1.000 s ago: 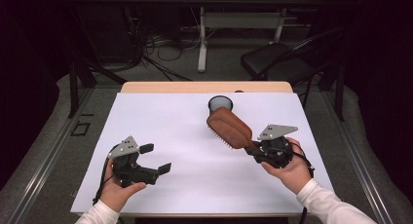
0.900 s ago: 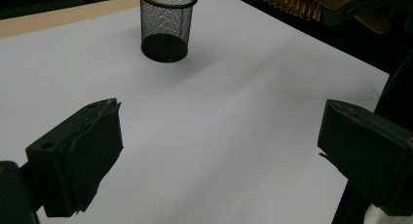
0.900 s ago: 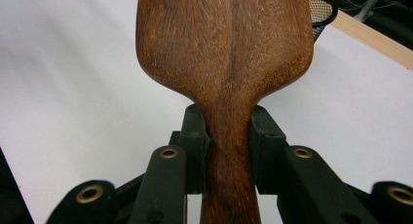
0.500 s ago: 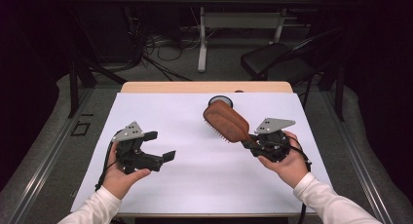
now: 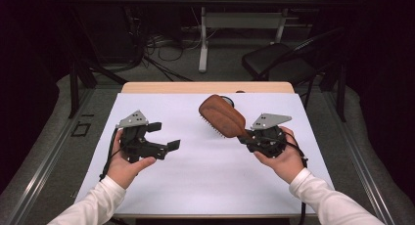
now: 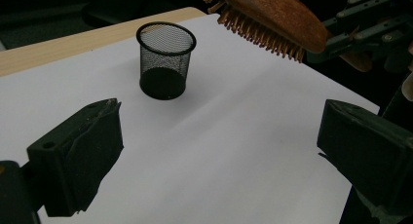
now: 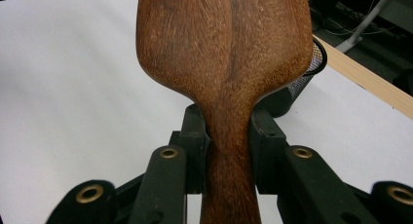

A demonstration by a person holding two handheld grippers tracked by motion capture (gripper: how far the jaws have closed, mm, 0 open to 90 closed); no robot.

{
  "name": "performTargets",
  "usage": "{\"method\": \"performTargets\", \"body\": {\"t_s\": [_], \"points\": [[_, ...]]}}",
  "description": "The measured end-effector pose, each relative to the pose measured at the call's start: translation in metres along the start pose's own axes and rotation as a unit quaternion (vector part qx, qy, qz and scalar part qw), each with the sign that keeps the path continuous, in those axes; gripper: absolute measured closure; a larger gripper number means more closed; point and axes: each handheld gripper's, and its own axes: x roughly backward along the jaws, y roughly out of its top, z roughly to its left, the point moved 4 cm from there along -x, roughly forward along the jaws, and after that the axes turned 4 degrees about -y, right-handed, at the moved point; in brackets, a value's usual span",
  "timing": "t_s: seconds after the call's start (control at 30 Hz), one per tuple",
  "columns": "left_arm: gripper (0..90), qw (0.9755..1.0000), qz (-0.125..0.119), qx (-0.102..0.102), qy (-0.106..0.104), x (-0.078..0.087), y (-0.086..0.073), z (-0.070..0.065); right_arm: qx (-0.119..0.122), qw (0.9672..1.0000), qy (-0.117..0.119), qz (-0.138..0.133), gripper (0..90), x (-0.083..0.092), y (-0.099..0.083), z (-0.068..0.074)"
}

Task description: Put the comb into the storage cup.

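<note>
A brown wooden hairbrush (image 5: 222, 115) hangs in the air over the white sheet (image 5: 205, 181), bristles facing down. My right gripper (image 5: 246, 137) is shut on its handle (image 7: 229, 151), with both jaws pressed against the neck. Just behind the brush head stands a black mesh cup (image 6: 164, 59), upright and mostly hidden by the brush in the high view. The cup's rim (image 7: 319, 56) peeks out beside the brush head. My left gripper (image 5: 164, 135) is held up at the left, open, with nothing between its jaws. It points toward the cup and the brush (image 6: 265, 19).
The white sheet covers a wooden table whose far edge (image 5: 205, 87) shows bare. Beyond the table are a black chair (image 5: 279, 63), a white table leg (image 5: 203, 44) and cables on the floor. The sheet's middle and front lie bare.
Both hands have risen and moved away from the person. The left gripper lifted and went up the sheet. The brush travelled slightly left with the right gripper and now covers most of the cup.
</note>
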Motion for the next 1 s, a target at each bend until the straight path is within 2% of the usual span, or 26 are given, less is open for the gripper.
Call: {"method": "performTargets", "body": {"t_s": [0.57,1.0], "points": [[3.9,0.9997,-0.015,0.017,-0.011,-0.015,0.025,0.005,-0.003,0.9998,0.003,-0.021,71.7,-0.013,0.009,0.007],[5.9,0.9975,-0.027,0.056,-0.033,-0.025,0.04,0.01,0.001,0.9993,0.001,-0.037,71.7,-0.018,0.014,0.011]]}}
